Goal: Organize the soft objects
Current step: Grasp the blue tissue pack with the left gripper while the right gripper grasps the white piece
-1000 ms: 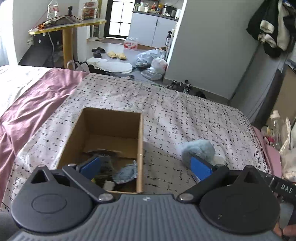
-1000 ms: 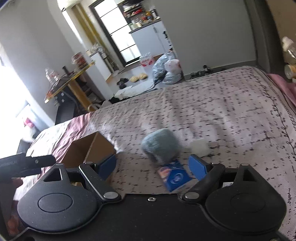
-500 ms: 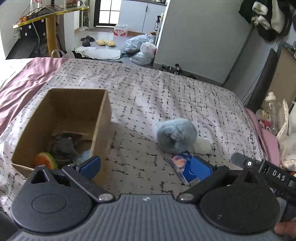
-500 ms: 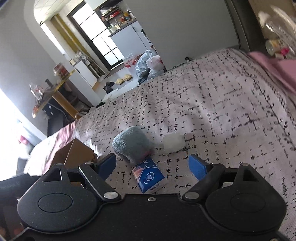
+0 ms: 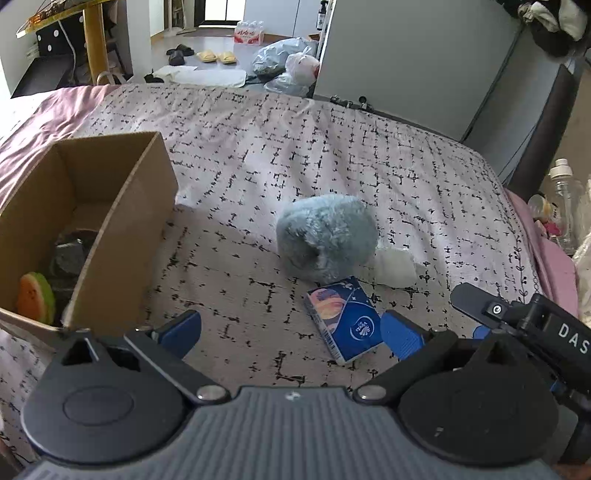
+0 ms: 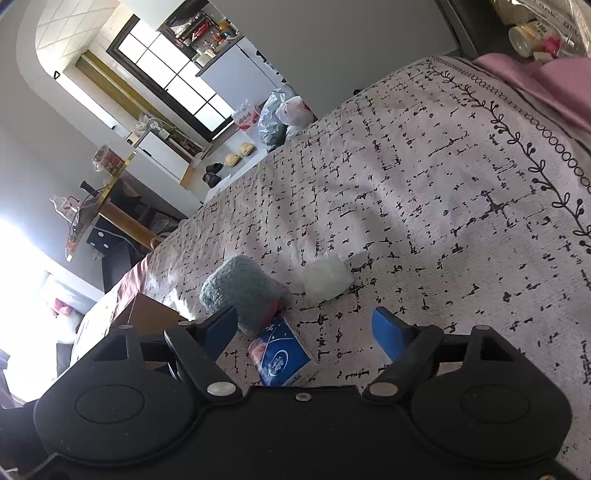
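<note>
A fluffy grey-blue plush (image 5: pixel 327 236) lies on the patterned bedspread, also in the right wrist view (image 6: pixel 242 290). A blue tissue pack (image 5: pixel 343 319) (image 6: pixel 280 356) lies just in front of it, a small white soft lump (image 5: pixel 395 266) (image 6: pixel 327 277) to its right. A cardboard box (image 5: pixel 122 221) at left holds a watermelon-slice toy (image 5: pixel 35 297) and dark soft items. My left gripper (image 5: pixel 291 334) is open and empty, hovering near the pack. My right gripper (image 6: pixel 306 328) is open and empty, above the pack.
The right gripper's body (image 5: pixel 524 325) shows at the left wrist view's right edge. Pink sheets (image 5: pixel 554 266) and bottles (image 5: pixel 561 199) lie beyond the bed's right side. Bags (image 5: pixel 288 66), slippers and a yellow table (image 5: pixel 74 22) stand on the floor beyond the bed.
My left gripper has moved right, away from over the box toward the plush and tissue pack. My right gripper has tilted and moved closer to the pack. Both stayed open.
</note>
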### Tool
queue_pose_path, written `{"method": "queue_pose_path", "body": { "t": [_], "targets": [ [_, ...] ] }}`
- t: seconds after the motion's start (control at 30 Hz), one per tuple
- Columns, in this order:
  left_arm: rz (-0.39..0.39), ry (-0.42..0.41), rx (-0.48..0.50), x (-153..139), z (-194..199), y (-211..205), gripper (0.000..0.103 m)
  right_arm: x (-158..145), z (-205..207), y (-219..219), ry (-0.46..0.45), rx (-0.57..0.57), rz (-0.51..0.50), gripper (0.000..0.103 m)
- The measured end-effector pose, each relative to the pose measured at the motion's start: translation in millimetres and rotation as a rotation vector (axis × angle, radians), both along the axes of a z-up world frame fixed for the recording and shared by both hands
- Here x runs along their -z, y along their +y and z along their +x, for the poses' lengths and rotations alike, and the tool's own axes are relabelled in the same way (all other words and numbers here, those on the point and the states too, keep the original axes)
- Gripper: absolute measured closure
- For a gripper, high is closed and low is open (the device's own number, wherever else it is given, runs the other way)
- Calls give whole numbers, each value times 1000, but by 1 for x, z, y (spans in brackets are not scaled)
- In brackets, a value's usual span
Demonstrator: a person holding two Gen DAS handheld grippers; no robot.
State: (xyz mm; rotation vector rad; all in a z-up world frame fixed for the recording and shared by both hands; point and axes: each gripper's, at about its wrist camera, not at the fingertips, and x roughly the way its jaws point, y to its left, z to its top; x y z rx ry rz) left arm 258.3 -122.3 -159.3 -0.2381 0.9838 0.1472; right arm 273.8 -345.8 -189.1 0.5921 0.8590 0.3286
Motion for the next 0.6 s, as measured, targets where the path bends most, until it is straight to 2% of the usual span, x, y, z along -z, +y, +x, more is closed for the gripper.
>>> {"method": "queue_pose_path", "body": {
  "t": [0.27,0.6],
  "targets": [
    [-34,35,-48,27,17,-16,3,13,12,-8,21,7,43,31],
    [-56,75,-73,52,38,-34,3,30,32,-11,46,13,73,32]
  ]
}}
